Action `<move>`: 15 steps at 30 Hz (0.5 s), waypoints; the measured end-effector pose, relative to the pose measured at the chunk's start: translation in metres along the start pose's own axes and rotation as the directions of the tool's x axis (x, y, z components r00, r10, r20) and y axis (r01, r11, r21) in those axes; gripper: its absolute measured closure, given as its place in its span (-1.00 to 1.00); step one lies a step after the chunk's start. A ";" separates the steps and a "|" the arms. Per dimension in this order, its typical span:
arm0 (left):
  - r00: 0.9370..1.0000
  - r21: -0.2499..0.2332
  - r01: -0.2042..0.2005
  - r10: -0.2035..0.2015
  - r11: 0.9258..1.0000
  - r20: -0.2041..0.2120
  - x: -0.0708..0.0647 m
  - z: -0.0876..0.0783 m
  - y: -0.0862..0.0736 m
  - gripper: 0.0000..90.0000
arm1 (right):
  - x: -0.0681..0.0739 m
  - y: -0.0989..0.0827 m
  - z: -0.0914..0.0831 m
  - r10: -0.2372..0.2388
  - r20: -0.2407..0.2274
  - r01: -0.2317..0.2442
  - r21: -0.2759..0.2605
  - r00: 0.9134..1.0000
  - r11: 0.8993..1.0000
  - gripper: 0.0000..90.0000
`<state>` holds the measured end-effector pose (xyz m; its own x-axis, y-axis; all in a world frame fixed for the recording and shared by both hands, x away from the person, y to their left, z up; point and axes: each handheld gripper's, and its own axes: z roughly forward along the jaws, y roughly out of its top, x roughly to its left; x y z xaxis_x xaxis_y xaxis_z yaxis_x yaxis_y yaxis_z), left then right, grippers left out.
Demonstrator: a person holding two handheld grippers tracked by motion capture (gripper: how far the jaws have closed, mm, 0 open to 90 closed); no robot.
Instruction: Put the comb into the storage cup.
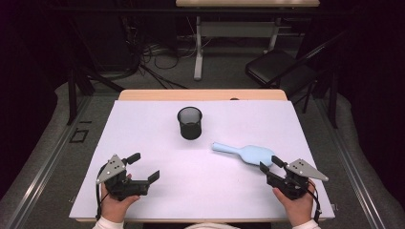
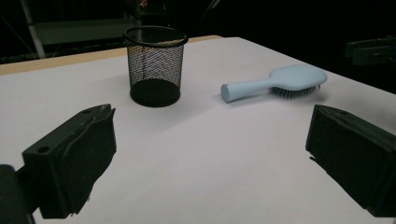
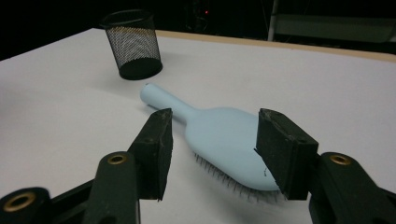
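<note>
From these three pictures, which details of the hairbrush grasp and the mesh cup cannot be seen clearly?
- Right hand-held gripper on the light blue hairbrush: in the right gripper view the far pad hides the brush head's edge, so contact is unclear; the high view is too small.
- Bristles: mostly hidden under the brush head.
- Black mesh pen cup: its dark inside hides whether anything lies in it.
- Left hand-held gripper: both pads cut off by the lower edge.

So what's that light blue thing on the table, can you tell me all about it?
It is a hairbrush, pale blue, smooth and plastic-looking, with an oval head and a round tapering handle. It lies bristles down on the white table, its dark bristles showing under the head's edge, the handle pointing toward the black mesh cup, which stands apart from it. The right gripper has its jaws on either side of the head; the left jaw stands clear of it, the right jaw's contact I cannot tell.
</note>
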<state>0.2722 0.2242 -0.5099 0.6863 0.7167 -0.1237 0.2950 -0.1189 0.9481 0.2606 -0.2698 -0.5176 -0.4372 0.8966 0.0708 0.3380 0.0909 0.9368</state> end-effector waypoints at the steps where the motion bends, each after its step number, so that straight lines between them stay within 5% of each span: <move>1: 1.000 0.000 0.002 -0.002 1.000 -0.002 0.001 0.000 0.000 -0.94 | 0.001 -0.001 0.002 -0.005 0.005 0.005 0.009 1.000 1.000 0.02; 15: 1.000 -0.004 0.007 -0.007 1.000 -0.028 0.000 -0.001 -0.001 -0.92 | 0.008 0.009 0.014 0.025 0.002 -0.025 0.056 1.000 0.998 0.39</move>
<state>0.2715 0.2247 -0.5109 0.6655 0.7363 -0.1223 0.2972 -0.1112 0.9483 0.2724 -0.2559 -0.5135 -0.4274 0.8992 0.0934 0.3949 0.0928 0.9140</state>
